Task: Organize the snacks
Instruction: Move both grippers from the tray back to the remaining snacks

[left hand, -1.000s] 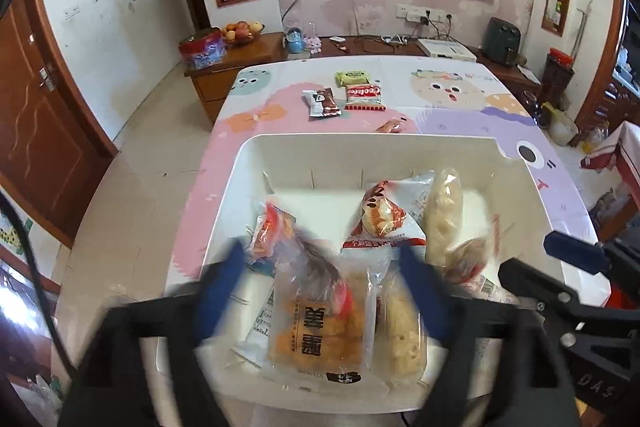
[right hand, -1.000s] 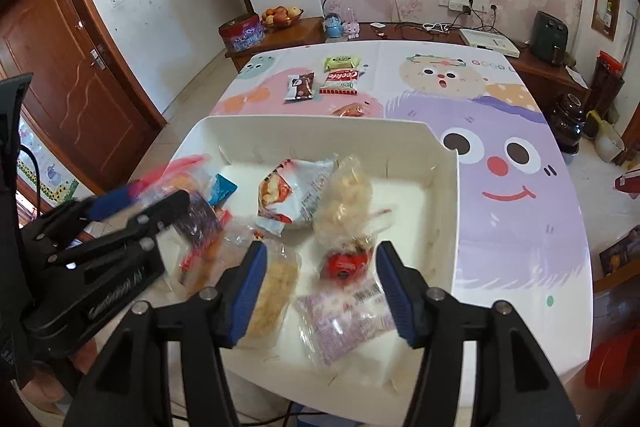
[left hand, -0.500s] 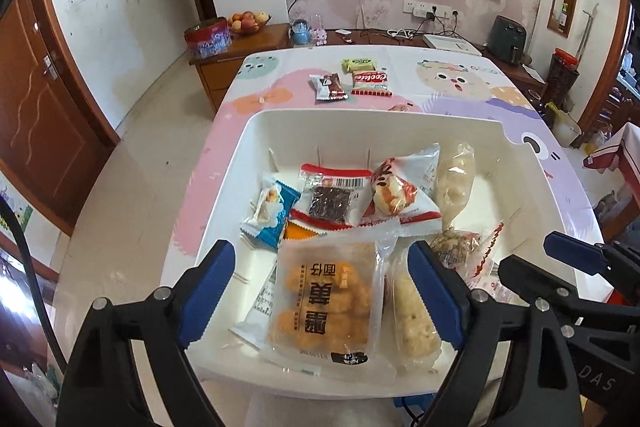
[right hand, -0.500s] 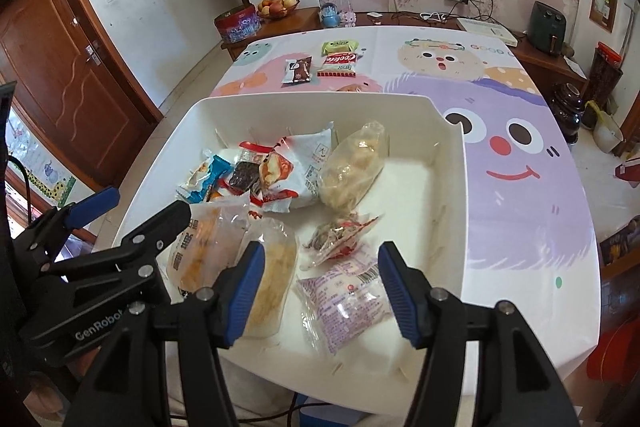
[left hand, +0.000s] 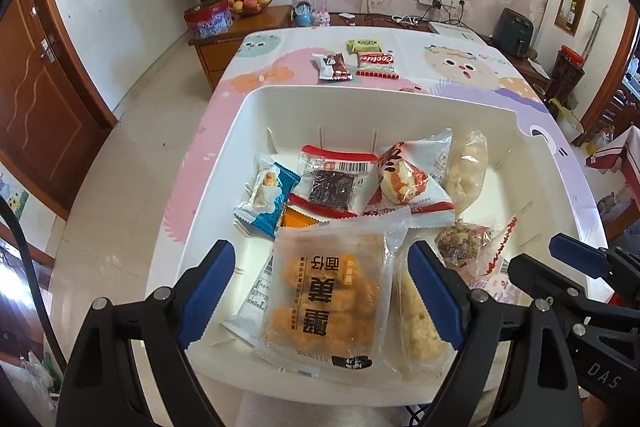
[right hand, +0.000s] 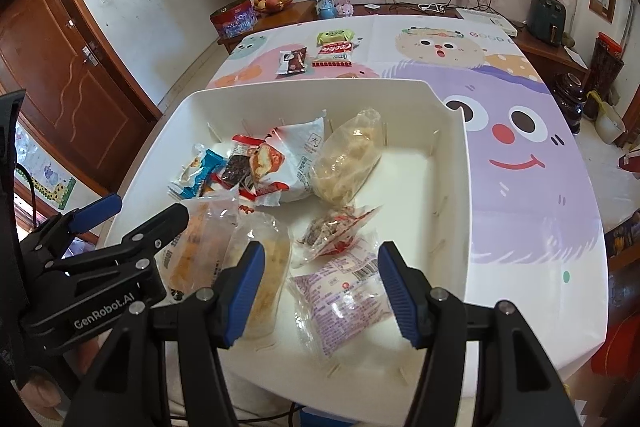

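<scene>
Cartoon-printed cloth covers the table; a white bin sits near, and loose packets lie far. Left gripper is spread astride the orange bun pack, pads apparently clear. Right gripper is spread, empty, over a purple pack. Films are slick and crinkly: pinch lightly at a seam.

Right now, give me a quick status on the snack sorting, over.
Both jaws open, nothing held. Left gripper over the orange snack pack in the white bin. Three packets out on the table, unobstructed.
</scene>
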Tool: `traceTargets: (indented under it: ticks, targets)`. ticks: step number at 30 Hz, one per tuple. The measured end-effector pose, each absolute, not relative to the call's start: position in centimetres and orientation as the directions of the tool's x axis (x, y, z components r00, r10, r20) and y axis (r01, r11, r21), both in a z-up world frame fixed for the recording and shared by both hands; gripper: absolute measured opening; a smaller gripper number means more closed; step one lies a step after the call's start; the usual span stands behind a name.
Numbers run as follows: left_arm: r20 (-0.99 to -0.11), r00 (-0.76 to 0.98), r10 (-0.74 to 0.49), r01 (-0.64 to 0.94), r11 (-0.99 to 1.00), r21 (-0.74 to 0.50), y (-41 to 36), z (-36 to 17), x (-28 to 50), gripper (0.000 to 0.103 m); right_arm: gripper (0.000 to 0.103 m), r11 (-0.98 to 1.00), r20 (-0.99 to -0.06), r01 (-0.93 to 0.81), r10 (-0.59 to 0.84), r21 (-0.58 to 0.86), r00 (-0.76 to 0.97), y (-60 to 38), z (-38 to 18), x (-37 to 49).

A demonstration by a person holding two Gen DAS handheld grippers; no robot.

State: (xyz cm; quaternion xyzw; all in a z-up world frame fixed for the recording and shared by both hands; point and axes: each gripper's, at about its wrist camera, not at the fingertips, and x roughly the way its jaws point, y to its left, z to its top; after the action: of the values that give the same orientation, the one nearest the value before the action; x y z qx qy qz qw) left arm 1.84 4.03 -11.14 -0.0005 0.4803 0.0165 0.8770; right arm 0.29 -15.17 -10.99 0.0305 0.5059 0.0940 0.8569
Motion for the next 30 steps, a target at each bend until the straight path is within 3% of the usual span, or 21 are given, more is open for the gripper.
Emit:
traceTargets:
  ticks: [15, 24, 30]
  targets:
    - [-0.830, 0.558, 0.009, -0.013, 1.000, 0.001, 5.1, -7.8, 6.7, 0.087, 0.059, 0.978, -0.847, -0.171, 0.189, 0.118, 0.497, -15.4, -8.3, 4.3]
    - [-0.799, 0.600, -0.048, 0.056, 0.998, -0.018, 7.0, 1.4, 14.3, 0.087, 0.059, 0.975, -0.801, -0.219, 0.170, 0.049, 0.575, -15.9, 1.1, 11.1]
    - [-0.760, 0.649, -0.018, 0.027, 1.000, -0.001, 7.8, 6.9, 22.0, 0.087, 0.059, 0.981, -0.778, -0.189, 0.151, 0.042, 0.610, -15.9, 6.4, 19.2]
